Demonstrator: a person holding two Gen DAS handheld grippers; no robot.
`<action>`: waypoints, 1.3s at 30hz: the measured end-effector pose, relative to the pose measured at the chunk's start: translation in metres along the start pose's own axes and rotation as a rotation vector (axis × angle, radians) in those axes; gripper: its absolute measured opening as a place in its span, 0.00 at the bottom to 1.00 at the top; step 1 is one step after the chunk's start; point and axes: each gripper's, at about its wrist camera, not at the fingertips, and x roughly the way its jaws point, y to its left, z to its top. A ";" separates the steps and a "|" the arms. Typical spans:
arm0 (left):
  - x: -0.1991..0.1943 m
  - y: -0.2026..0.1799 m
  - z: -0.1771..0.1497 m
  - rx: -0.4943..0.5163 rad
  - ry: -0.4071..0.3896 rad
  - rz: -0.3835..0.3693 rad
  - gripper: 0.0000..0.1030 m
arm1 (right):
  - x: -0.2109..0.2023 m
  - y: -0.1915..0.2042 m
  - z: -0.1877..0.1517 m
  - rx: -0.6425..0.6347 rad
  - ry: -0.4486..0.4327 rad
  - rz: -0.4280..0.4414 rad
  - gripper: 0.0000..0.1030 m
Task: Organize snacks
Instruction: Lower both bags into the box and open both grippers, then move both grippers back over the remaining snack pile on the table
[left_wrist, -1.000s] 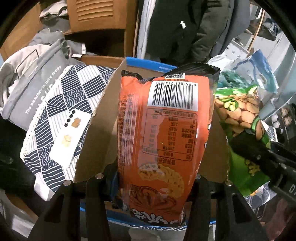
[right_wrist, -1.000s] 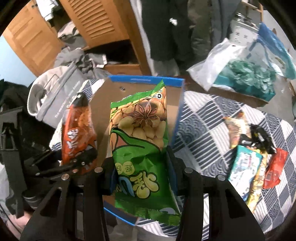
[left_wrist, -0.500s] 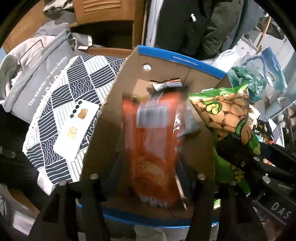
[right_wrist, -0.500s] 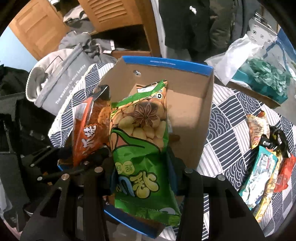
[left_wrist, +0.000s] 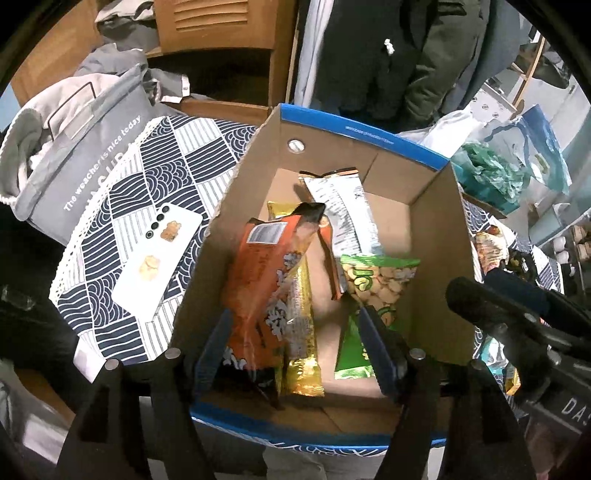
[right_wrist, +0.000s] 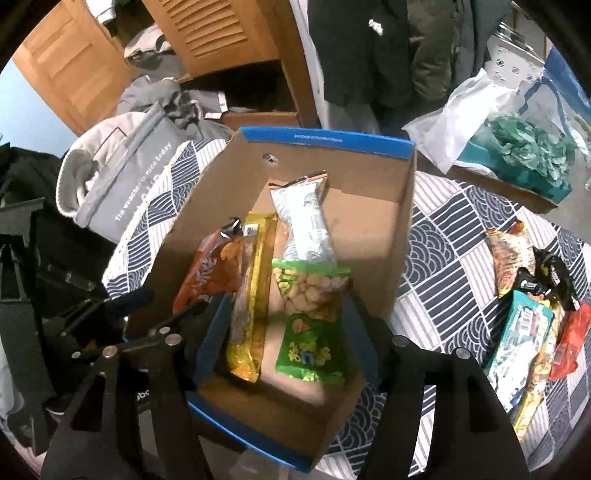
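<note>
A cardboard box (left_wrist: 436, 258) with a blue rim (right_wrist: 402, 236) stands on the patterned tablecloth. Inside lie an orange snack bag (left_wrist: 262, 280) (right_wrist: 210, 269), a gold bar packet (left_wrist: 303, 332) (right_wrist: 251, 306), a white-silver packet (left_wrist: 343, 218) (right_wrist: 306, 225) and a green peanut bag (left_wrist: 373, 280) (right_wrist: 314, 314). My left gripper (left_wrist: 295, 343) is open above the box, with nothing between its fingers. My right gripper (right_wrist: 284, 339) is open above the box, also empty. The right gripper's body shows at the right of the left wrist view (left_wrist: 517, 325).
Several loose snack packets (right_wrist: 532, 314) lie on the tablecloth right of the box. A white phone (left_wrist: 155, 258) lies left of the box. A grey bag (left_wrist: 85, 147) sits at the far left. Plastic bags (right_wrist: 517, 144) and hanging coats stand behind.
Both grippers opened. The orange bag dropped from the left one and the green peanut bag from the right one into the box.
</note>
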 end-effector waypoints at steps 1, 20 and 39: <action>-0.001 -0.002 0.000 0.004 -0.001 -0.004 0.69 | -0.002 -0.002 0.000 0.002 -0.004 -0.004 0.63; -0.028 -0.075 -0.003 0.142 -0.048 -0.070 0.72 | -0.054 -0.059 -0.017 0.061 -0.096 -0.090 0.70; -0.024 -0.145 -0.013 0.218 -0.033 -0.095 0.72 | -0.091 -0.143 -0.050 0.165 -0.126 -0.178 0.70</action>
